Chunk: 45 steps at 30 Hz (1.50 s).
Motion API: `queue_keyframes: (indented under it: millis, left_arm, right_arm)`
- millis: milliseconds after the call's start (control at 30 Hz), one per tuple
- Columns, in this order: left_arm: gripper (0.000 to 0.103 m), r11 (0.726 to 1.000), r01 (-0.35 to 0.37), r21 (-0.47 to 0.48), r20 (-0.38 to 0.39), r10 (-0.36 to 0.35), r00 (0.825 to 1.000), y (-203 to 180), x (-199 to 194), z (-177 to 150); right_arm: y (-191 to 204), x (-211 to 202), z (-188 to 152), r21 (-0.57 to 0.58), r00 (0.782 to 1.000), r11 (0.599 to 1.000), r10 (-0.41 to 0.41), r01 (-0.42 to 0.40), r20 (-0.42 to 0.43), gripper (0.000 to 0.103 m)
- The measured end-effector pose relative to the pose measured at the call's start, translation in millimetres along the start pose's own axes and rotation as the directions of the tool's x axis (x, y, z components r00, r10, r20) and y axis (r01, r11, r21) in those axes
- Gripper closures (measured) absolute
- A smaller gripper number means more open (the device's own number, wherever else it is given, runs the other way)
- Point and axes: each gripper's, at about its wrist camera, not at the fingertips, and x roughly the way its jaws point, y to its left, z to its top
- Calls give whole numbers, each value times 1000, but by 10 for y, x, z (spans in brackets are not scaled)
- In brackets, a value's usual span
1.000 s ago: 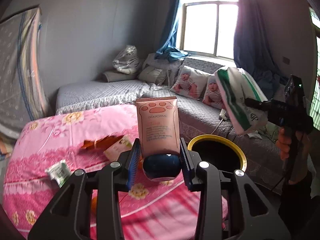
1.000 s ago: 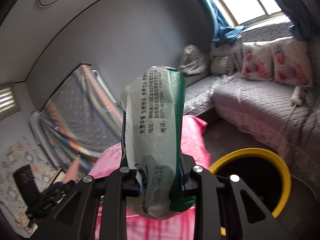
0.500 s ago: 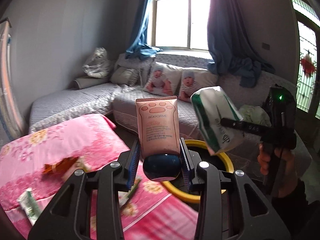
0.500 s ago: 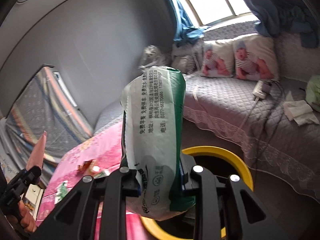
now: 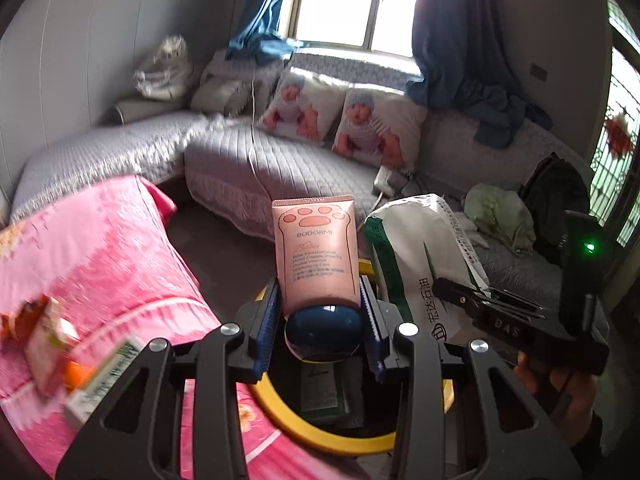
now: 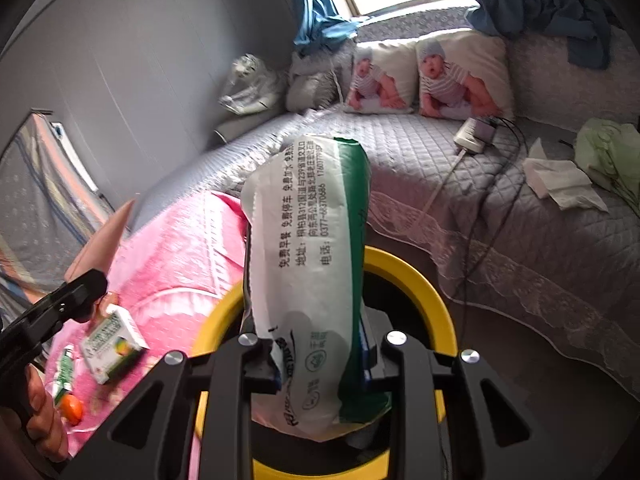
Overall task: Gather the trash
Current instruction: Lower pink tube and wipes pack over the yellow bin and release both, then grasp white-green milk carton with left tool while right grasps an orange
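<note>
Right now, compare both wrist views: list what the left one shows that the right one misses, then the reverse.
Only the left wrist view shows the front of the pink paw-print cream tube, clamped at its dark blue cap in the left gripper, and a black backpack.

Only the right wrist view shows crumpled white tissue on the grey sofa.

Both show the yellow-rimmed black bin, the white-and-green plastic packet in the right gripper, and the pink floral blanket.

Pink paw-print tube [image 5: 315,252], green-and-white packet [image 6: 312,280], yellow-rimmed bin [image 6: 416,280], pink floral cover [image 5: 100,240].
</note>
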Motion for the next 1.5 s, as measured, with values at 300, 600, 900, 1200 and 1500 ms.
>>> queue_keyframes:
  millis: [300, 600, 900, 1200, 1500]
  left_arm:
    - [68, 999, 18, -49, -106, -24, 994, -21, 546, -114]
    - [70, 994, 28, -104, -88, -37, 995, 55, 521, -56]
    - [44, 976, 55, -211, -19, -61, 998, 274, 279, -47]
    - [35, 955, 150, -256, 244, -86, 966, 529, -929, 235]
    - [30, 944, -30, -329, 415, 173, 893, 1412, -2624, 52]
  right_arm:
    - [-184, 179, -95, 44, 997, 997, -57, 59, -57, 78]
    - [-196, 110, -12, 73, 995, 993, -95, 96, -26, 50]
    - [-374, -307, 101, 153, 981, 979, -153, 134, 122, 29]
    - [69, -606, -23, -36, 974, 999, 15, -7, 228, 27]
    - [2030, -371, -526, -489, 848, 717, 520, -497, -100, 21]
